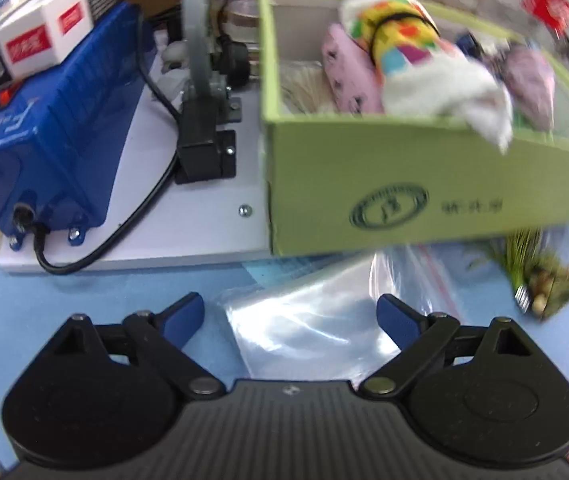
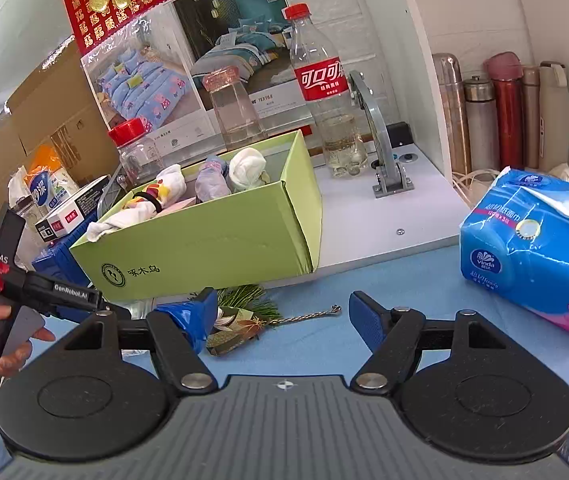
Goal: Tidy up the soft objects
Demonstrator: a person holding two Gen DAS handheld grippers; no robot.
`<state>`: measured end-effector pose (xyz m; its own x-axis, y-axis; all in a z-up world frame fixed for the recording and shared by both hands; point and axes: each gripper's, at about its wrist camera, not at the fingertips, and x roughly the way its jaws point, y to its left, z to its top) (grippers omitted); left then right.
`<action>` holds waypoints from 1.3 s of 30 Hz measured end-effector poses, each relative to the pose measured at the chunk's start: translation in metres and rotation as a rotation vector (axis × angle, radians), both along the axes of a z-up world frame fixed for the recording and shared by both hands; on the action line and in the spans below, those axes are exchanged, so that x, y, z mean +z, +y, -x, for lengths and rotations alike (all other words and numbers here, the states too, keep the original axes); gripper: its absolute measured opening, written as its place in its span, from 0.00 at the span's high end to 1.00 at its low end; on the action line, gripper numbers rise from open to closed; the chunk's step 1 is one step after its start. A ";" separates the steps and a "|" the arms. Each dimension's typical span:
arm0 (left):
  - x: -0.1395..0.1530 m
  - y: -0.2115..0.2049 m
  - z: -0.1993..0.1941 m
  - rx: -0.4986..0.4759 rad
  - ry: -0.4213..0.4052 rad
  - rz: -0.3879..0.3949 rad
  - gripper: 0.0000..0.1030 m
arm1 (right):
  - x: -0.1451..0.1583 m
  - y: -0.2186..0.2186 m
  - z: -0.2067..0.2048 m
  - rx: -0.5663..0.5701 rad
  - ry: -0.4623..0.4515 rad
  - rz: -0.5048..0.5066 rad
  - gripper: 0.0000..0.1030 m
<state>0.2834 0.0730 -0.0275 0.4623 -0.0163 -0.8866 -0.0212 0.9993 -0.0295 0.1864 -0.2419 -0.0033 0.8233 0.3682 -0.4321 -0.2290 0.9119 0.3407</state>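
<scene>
Left gripper (image 1: 290, 316): jaws wide apart, empty, above a clear bag (image 1: 308, 320) on the worktop (image 2: 324, 344).
Right gripper (image 2: 282, 320): jaws parted, holding nothing.
Socks: bundles lie in the green box (image 2: 212, 244) — one white roll (image 1: 436, 64) droops over its near wall.
Risk: that roll may slip out if the box is nudged.
Views: only the right shows the tissue pack (image 2: 532, 252) and the hand (image 2: 4, 336) holding the left gripper; the left is blurred.

A cola bottle (image 2: 326, 96) stands upper centre, flasks (image 2: 500, 116) upper right, a tissue pack (image 2: 532, 248) at right; a blue machine (image 1: 44, 136) fills the left wrist view's left.
</scene>
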 end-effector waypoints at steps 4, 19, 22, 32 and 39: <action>-0.002 0.013 0.012 -0.004 0.026 -0.017 0.08 | 0.000 0.000 0.003 0.008 -0.004 -0.002 0.43; 0.021 0.093 0.090 0.013 -0.033 0.130 0.09 | 0.012 0.000 0.012 0.020 -0.044 -0.003 0.43; 0.036 0.083 0.095 -0.034 -0.088 0.105 0.09 | 0.013 0.000 0.008 0.014 -0.041 -0.012 0.43; 0.015 0.096 0.041 0.226 -0.064 -0.062 0.09 | 0.005 0.000 0.012 0.008 -0.015 0.009 0.43; -0.004 0.119 0.029 0.381 -0.086 -0.091 0.09 | 0.003 0.000 0.013 0.014 -0.012 0.013 0.43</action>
